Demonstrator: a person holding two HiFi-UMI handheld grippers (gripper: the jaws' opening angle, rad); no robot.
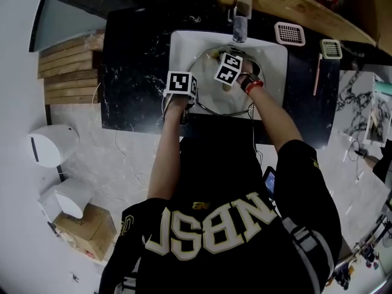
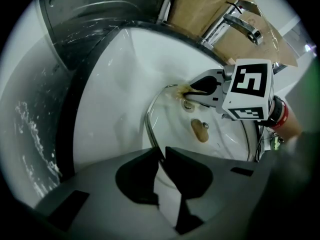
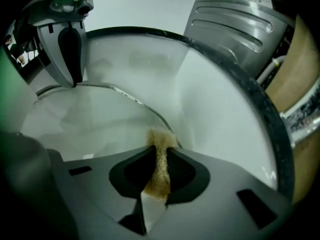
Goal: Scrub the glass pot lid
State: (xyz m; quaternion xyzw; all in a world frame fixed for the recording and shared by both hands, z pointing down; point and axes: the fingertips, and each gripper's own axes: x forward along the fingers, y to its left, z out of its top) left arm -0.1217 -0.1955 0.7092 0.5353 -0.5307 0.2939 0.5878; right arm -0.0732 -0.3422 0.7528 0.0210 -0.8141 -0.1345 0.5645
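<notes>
In the sink (image 1: 181, 48) rests the glass lid (image 2: 172, 124) — judged rigid, breakable and slick when wet, so hold it at the metal rim. The left gripper (image 2: 161, 156) is clamped on that rim. The right gripper (image 3: 160, 151) is closed on a soft sponge (image 3: 159, 176) — at the lid's edge.

My right fingers (image 3: 184, 174) are black, my sponge (image 3: 159, 159) tan; white sink (image 1: 184, 48), black white-veined worktop (image 1: 131, 78), clear silver-rimmed glass pot lid (image 3: 100, 119).
</notes>
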